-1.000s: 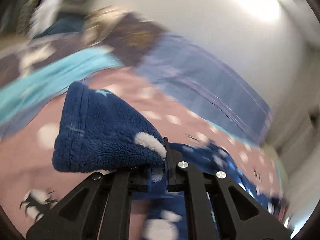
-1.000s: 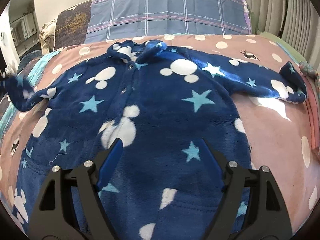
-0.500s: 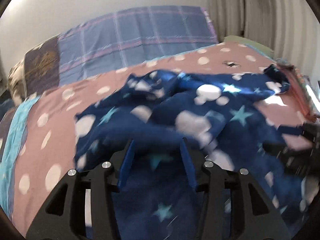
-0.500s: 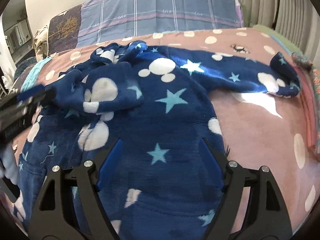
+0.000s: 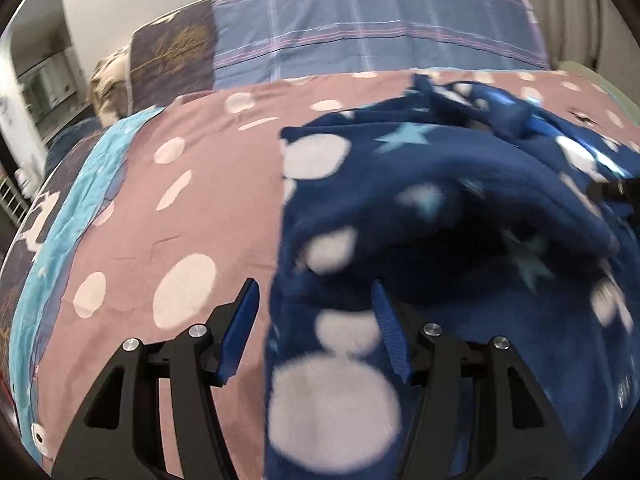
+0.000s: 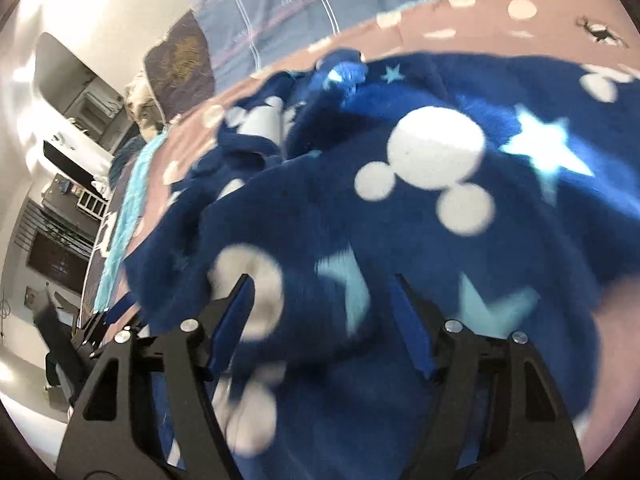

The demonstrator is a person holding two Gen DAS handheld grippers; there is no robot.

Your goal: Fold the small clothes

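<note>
The garment (image 5: 460, 216) lies on the bed (image 5: 192, 208), on its right part in the left wrist view, with one sleeve folded over the body. The pillow (image 5: 360, 32) lies at the far end of the bed, behind the garment. The left tongs (image 5: 314, 316) are at the garment's near left edge. The right tongs (image 6: 322, 308) are over its middle.

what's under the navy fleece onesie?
The navy fleece onesie with white mouse heads and pale blue stars lies on a pink bedspread with white dots, visible along its edge. What lies beneath its bunched middle is covered by the fabric.
</note>
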